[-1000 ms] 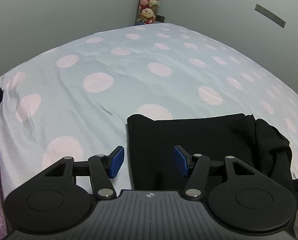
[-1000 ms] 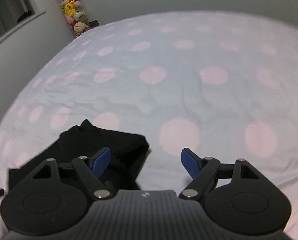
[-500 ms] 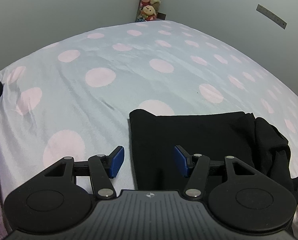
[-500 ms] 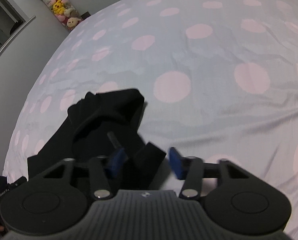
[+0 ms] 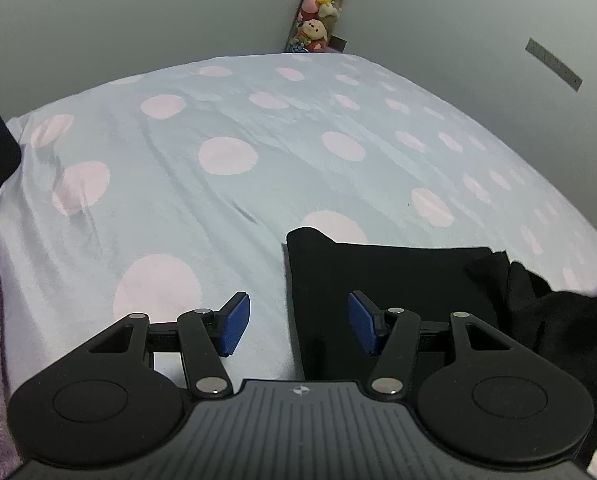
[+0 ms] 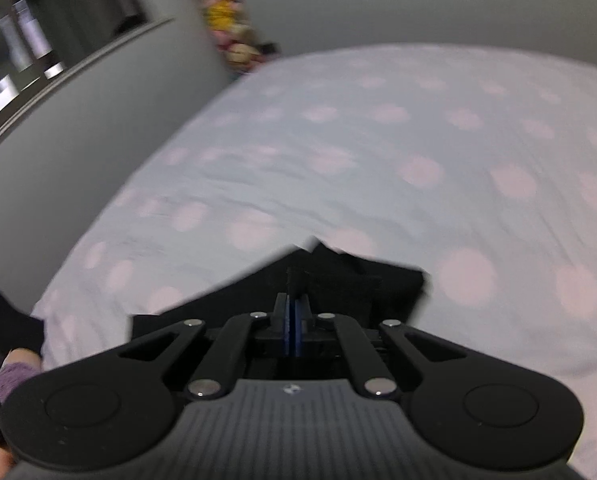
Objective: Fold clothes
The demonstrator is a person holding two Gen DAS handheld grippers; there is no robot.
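Right gripper (image 6: 293,322) jaws clamped on black garment (image 6: 338,280) fold, left gripper (image 5: 296,326) jaws stood apart above garment edge, spotted bed (image 5: 226,200) beneath

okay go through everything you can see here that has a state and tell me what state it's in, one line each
left gripper: open, empty, poised over the garment's left edge.
right gripper: shut on a pinch of the black garment.
black garment: partly folded flat, right side bunched and raised.
bedsheet: spread out, lightly wrinkled.

Bedspread (image 5: 226,200) bare ahead — black garment (image 5: 398,276) blocks near right.
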